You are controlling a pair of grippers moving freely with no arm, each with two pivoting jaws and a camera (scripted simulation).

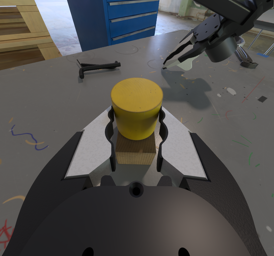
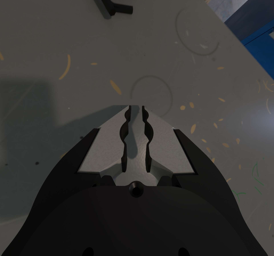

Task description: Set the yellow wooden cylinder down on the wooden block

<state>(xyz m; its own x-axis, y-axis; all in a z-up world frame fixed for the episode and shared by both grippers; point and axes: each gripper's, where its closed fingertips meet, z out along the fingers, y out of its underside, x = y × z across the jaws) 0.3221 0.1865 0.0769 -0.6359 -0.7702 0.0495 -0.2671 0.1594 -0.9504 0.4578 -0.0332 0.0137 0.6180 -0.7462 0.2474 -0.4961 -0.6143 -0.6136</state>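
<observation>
In the left wrist view the yellow wooden cylinder [image 1: 136, 109] stands upright on the small wooden block [image 1: 135, 152], which rests on the grey table [image 1: 44, 100]. My left gripper [image 1: 136, 108] has one finger on each side of the cylinder, and the pads touch its sides, shut on it. My right gripper [image 2: 136, 107] is empty, with only a narrow slit between its fingers, hovering low over bare table. It also shows in the left wrist view [image 1: 164, 66], beyond and to the right of the cylinder, well apart from it.
A black hex key [image 1: 97, 68] lies on the table behind the cylinder and shows in the right wrist view [image 2: 112, 4]. Pliers [image 1: 246, 60] lie at the far right. A blue drawer cabinet [image 1: 130, 12] and stacked wooden pallets [image 1: 22, 26] stand beyond the table's far edge.
</observation>
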